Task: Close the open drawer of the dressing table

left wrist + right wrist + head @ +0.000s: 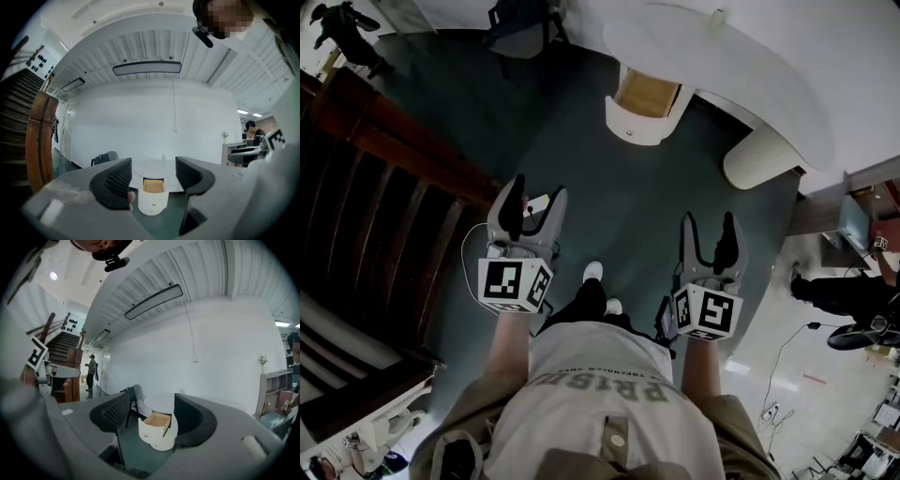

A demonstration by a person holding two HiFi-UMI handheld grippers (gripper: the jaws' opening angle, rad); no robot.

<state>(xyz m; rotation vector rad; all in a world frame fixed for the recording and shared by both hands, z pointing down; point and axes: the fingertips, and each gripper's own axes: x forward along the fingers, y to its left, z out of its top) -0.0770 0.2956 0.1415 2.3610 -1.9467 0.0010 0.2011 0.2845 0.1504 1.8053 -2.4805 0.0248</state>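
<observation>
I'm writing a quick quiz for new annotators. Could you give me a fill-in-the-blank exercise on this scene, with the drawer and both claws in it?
1. The drawer of the dressing table is ___, its wooden inside showing.
2. The jaws of the left claw stand ___, with no object between them.
3. The right claw is short of the drawer and holds ___.

Missing words: open; apart; nothing.
</observation>
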